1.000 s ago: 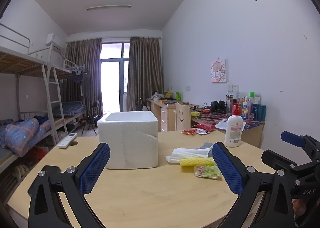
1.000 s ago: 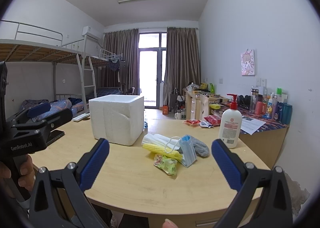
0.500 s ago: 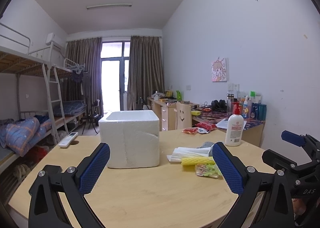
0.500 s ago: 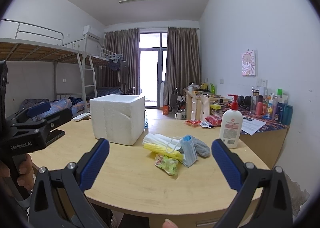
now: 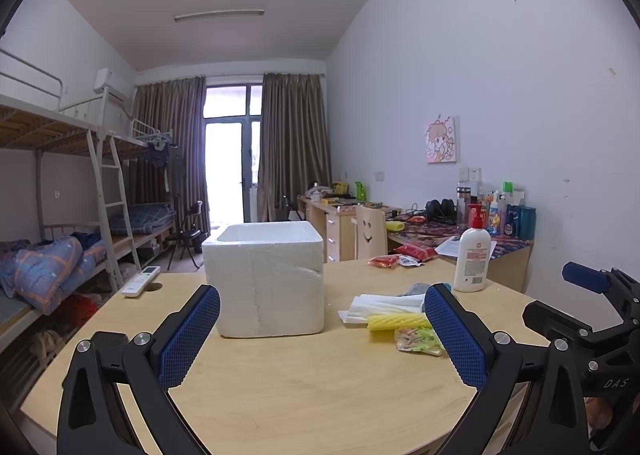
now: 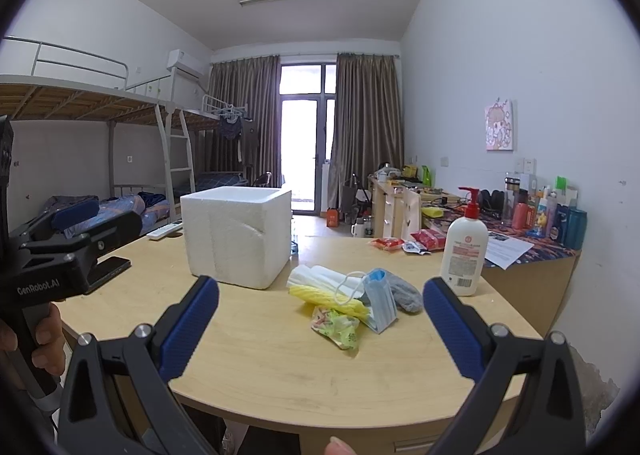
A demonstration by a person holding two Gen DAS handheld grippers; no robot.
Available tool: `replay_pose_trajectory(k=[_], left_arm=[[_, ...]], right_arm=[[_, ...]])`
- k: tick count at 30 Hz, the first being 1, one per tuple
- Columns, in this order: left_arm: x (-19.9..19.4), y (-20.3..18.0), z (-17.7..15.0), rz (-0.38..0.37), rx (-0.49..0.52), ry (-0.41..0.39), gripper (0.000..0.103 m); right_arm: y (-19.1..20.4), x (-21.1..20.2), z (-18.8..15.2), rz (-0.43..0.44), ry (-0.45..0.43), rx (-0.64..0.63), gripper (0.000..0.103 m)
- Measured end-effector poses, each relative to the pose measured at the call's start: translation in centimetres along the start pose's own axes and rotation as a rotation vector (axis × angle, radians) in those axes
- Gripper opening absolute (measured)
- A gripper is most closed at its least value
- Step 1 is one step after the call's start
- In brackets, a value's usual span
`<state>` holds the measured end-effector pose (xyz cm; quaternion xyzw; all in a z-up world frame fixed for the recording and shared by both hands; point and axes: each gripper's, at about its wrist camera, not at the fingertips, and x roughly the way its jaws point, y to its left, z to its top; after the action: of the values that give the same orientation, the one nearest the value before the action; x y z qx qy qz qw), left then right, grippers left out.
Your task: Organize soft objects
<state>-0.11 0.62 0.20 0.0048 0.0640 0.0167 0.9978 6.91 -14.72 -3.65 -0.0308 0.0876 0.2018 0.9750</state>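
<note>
my left gripper (image 5: 322, 329) wide apart | my right gripper (image 6: 320, 319) wide apart | white box (image 5: 266, 279) looks slightly closer than before | soft pile (image 6: 352, 295) untouched

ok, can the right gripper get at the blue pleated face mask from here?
Probably yes. The right gripper is open and empty, and the blue pleated face mask lies on top of the soft pile, nothing between them. Its ear loop drapes over the yellow ribbed cloth, which may drag along.

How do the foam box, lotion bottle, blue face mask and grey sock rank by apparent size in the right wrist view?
1. white foam box, clearly the largest.
2. lotion bottle.
3. blue face mask.
4. grey sock, though the mask covers part of it, so the last two places are unsure.
</note>
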Motion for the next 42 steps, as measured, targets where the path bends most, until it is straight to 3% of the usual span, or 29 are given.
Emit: replay_pose_trajectory(k=[25, 42], left_arm=[[0.4, 1.1, -0.3, 0.002, -0.007, 0.006, 0.102], [5.4, 0.1, -1.1, -0.064, 0.02, 0.112, 0.102]], right_arm=[[0.2, 1.0, 0.0, 0.008, 0.01, -0.007, 0.103], [-1.6, 4.9, -0.8, 0.002, 0.083, 0.01, 0.103]])
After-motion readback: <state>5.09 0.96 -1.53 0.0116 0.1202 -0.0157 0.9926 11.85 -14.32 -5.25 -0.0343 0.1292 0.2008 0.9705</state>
